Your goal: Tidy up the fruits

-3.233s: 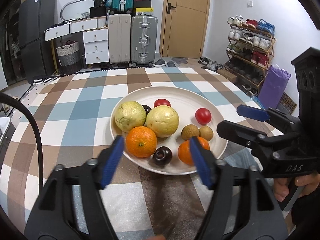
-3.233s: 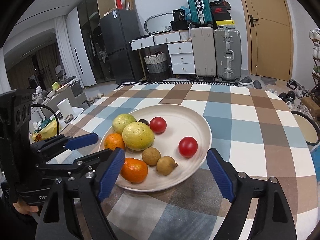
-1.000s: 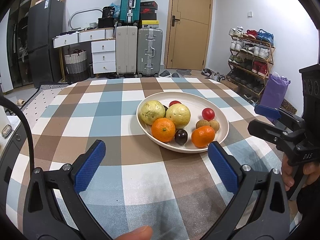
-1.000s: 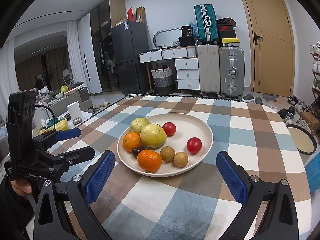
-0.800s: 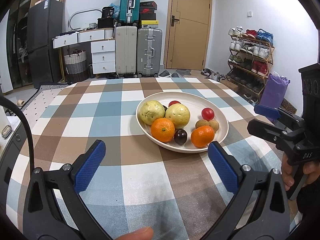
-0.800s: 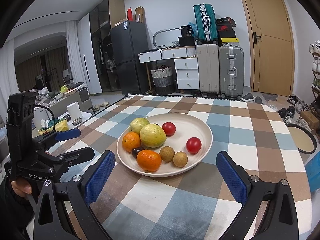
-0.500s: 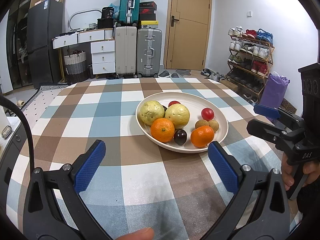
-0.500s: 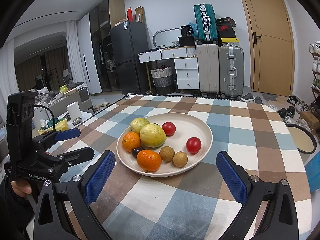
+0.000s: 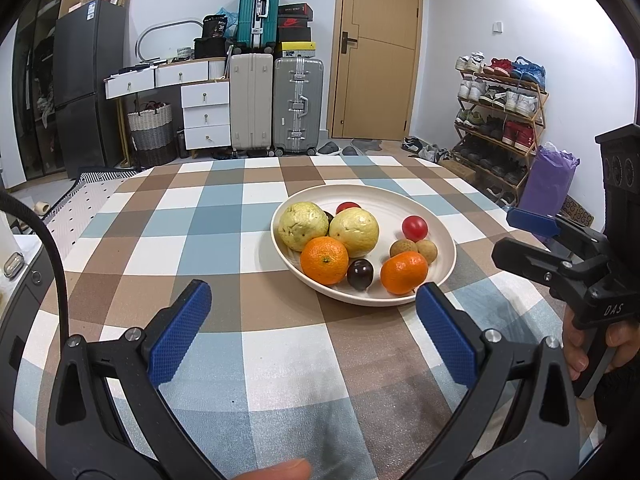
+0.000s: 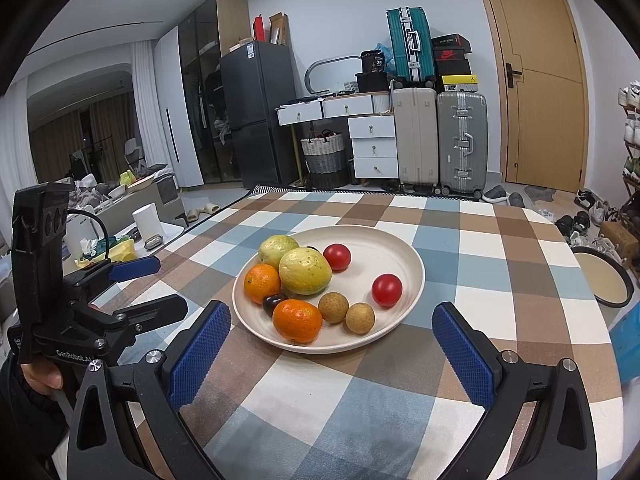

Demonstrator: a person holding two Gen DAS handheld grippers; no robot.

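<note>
Fruits sit together on the cream plate [image 9: 444, 236] atop the checked tablecloth [image 9: 224, 216]: two guavas, two oranges, two red tomatoes, two longans and a dark plum [image 9: 360, 274]. My left gripper [image 9: 314, 330] and right gripper [image 10: 332, 354] are both spread wide, empty, short of the plate.

Far tomato [image 9: 347, 207]: from my left wrist camera only its top shows behind the two guavas [image 9: 354, 231].
Second plum [image 9: 329, 216]: a dark sliver wedged between the guavas; I cannot make out more.
Near plum [image 10: 273, 302]: half covered by the near orange [image 10: 297, 320] in my right view.
Beige dish [image 10: 604, 281]: right rim cut off at the table edge.
Shoe rack [image 10: 632, 136]: clipped by the frame edge.
</note>
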